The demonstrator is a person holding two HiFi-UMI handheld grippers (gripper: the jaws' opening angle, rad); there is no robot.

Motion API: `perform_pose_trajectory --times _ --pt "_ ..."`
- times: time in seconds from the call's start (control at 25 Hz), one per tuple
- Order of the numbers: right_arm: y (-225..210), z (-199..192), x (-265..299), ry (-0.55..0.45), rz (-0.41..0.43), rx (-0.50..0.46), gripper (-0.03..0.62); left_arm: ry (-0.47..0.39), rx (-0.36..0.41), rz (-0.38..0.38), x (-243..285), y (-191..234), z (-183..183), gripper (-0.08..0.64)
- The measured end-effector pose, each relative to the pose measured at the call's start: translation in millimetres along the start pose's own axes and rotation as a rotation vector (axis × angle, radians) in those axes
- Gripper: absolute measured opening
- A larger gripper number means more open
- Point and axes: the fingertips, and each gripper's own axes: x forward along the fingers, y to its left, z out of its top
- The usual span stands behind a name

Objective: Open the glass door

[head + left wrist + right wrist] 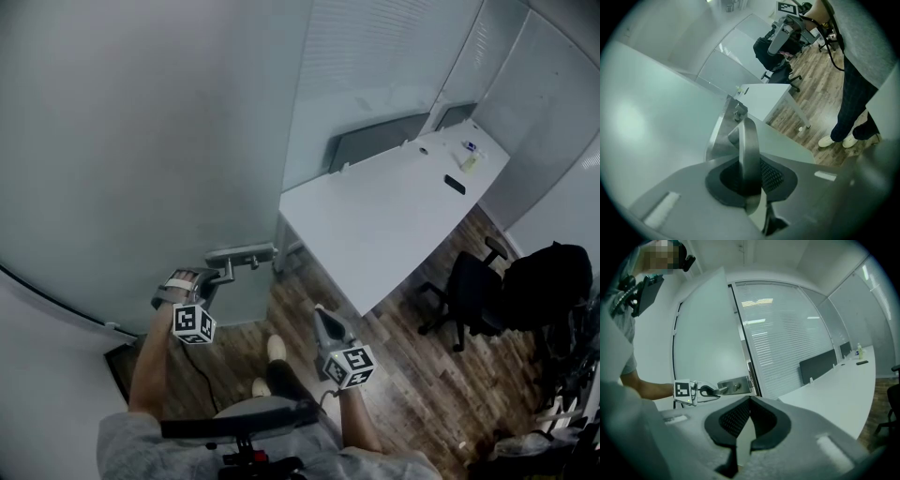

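The frosted glass door [141, 150] fills the left of the head view, with a metal lever handle [241, 254] low on its right edge. My left gripper [223, 273] is shut on that lever. In the left gripper view the lever [749, 140] runs upright between the jaws of that gripper [750, 166], with the lock plate [718, 136] behind it. My right gripper [320, 316] hangs free to the right, away from the door. Its jaws [750, 401] are shut with nothing between them. That view also catches the left gripper [704, 391] at the handle plate [733, 386].
Right of the door is a glass wall with blinds [787, 333]. A long white desk [394, 211] stands along it with small items at its far end. A black office chair [469, 300] and a dark bag [548, 277] stand on the wood floor [412, 394].
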Motion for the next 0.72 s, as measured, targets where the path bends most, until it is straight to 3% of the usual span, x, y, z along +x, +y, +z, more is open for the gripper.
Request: perform_pose_trajectory --times 0.72 --pt "11 -16 -54 -0.018 -0.084 0.024 0.002 -0.03 0.036 -0.032 -33 -27 13 0.043"
